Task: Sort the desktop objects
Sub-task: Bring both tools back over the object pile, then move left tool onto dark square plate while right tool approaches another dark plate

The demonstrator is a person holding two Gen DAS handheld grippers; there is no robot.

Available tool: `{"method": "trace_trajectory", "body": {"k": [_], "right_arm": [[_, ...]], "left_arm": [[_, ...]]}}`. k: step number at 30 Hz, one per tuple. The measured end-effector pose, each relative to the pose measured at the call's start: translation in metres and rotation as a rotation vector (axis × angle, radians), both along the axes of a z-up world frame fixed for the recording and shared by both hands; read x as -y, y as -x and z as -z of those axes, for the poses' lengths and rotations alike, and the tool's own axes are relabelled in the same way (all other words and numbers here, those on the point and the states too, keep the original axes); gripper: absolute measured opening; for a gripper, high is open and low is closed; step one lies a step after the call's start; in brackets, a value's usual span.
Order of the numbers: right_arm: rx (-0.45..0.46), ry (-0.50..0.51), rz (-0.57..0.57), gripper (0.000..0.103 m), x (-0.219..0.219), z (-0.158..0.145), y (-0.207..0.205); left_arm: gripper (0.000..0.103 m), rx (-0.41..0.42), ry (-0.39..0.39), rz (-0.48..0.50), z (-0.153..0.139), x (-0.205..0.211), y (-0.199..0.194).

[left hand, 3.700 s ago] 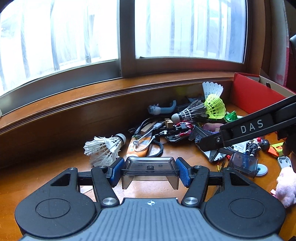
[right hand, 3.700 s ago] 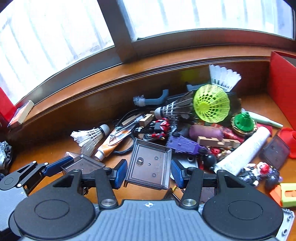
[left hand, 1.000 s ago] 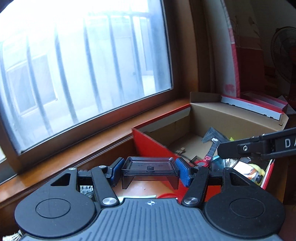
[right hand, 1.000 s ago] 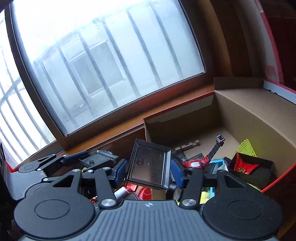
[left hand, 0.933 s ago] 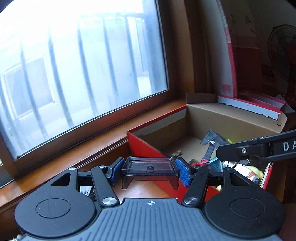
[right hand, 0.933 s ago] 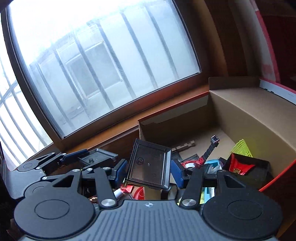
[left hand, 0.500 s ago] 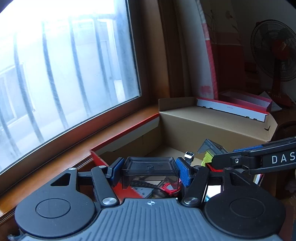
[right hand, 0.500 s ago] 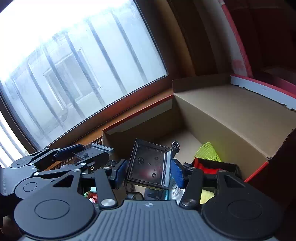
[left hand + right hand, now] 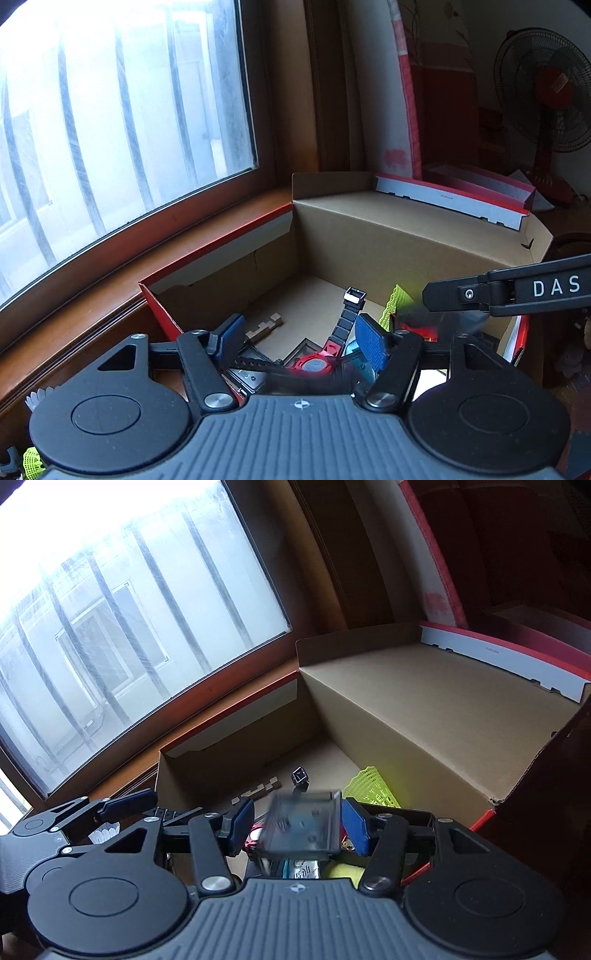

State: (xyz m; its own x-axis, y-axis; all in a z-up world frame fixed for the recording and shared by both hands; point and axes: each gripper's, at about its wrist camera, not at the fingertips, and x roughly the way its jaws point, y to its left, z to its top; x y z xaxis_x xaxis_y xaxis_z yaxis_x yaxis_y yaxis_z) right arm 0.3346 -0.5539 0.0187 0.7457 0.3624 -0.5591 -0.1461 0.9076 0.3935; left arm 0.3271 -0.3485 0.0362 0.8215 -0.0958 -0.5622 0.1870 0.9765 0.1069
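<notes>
My left gripper point(image 9: 301, 338) is open and empty above the red cardboard box point(image 9: 388, 236). Below it in the box lie a red and black watch point(image 9: 325, 360), a wooden piece point(image 9: 264, 326), a smoked plastic tray point(image 9: 247, 378) and a yellow-green shuttlecock point(image 9: 393, 304). My right gripper point(image 9: 299, 827) is open. A smoked plastic tray point(image 9: 301, 829) is blurred between its pads, loose and falling over the box point(image 9: 424, 701). The left gripper also shows in the right wrist view point(image 9: 122, 801).
The box stands on a wooden desk by the window sill point(image 9: 110, 295), its lid point(image 9: 454, 195) folded back. A white shuttlecock point(image 9: 40, 393) and a yellow-green one point(image 9: 31, 461) lie on the desk at lower left. A fan point(image 9: 546, 103) stands far right.
Both grippers moved further over the box and opened. The left one's tray has dropped into the box; the right one's tray has come free and is falling.
</notes>
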Motion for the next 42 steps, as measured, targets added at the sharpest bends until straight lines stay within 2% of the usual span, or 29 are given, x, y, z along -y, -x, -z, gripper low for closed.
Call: {"method": "trace_trajectory", "body": {"k": [3,8,14,19,26,31,37,42], "right_arm": [[0.003,0.0,0.0,0.059,0.001,0.001,0.0],[0.005,0.001,-0.01,0.061,-0.003,-0.001,0.005],[0.033,0.006,-0.079,0.063,-0.023,-0.011,0.019],[0.044,0.019,-0.183,0.064,-0.059,-0.018,0.035],[0.058,0.045,-0.376,0.066,-0.13,-0.023,0.067],[0.064,0.09,-0.529,0.067,-0.187,-0.02,0.094],[0.009,0.152,-0.68,0.067,-0.246,0.0,0.119],[-0.035,0.238,-0.807,0.067,-0.288,0.031,0.14]], "left_arm": [[0.076,0.006,0.0,-0.018,-0.001,-0.004,0.007],[0.079,0.017,0.018,-0.064,-0.005,-0.019,0.026],[0.083,0.027,0.021,-0.154,-0.008,-0.05,0.06],[0.083,0.014,0.026,-0.257,-0.007,-0.088,0.098],[0.085,-0.009,0.015,-0.453,0.0,-0.155,0.169],[0.086,-0.061,0.029,-0.553,0.012,-0.201,0.211],[0.086,-0.157,0.012,-0.569,0.041,-0.227,0.247],[0.084,-0.21,0.048,-0.514,0.06,-0.238,0.258]]}}
